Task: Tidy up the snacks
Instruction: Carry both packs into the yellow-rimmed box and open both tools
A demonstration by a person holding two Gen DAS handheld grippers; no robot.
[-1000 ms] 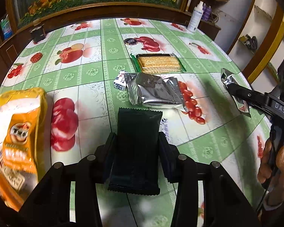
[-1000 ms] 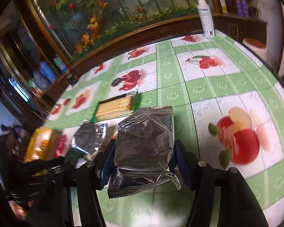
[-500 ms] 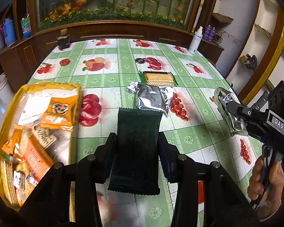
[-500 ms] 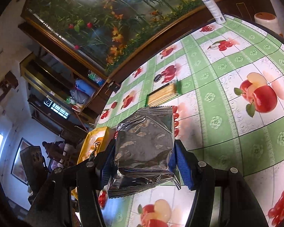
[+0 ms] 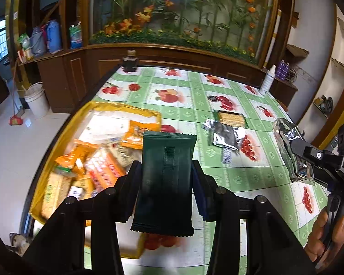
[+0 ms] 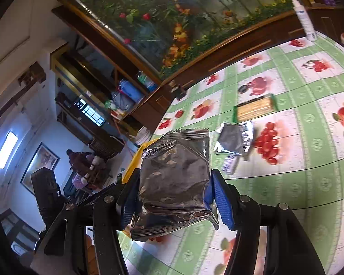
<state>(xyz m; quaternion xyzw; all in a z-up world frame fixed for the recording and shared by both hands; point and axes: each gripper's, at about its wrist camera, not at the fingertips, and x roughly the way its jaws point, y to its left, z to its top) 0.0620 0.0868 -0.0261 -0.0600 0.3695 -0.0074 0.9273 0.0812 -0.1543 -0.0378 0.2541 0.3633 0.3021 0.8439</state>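
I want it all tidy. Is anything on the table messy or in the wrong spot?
Yes. A silver packet, a cracker pack and a small blue-white packet lie loose on the tablecloth, outside the yellow bag of snacks.

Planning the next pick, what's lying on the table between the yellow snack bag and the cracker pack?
In the left wrist view, only bare tablecloth shows between the yellow snack bag and the cracker pack; the silver packet lies nearer the camera.

Legible text is limited to the right gripper (image 5: 293, 146) body as seen in the left wrist view: white letters "DA", cut off by the frame edge, to the right of the left tool. Printing on the orange snack packets (image 5: 135, 133) in the yellow tray (image 5: 64, 135), ahead-left, is too blurred to read.
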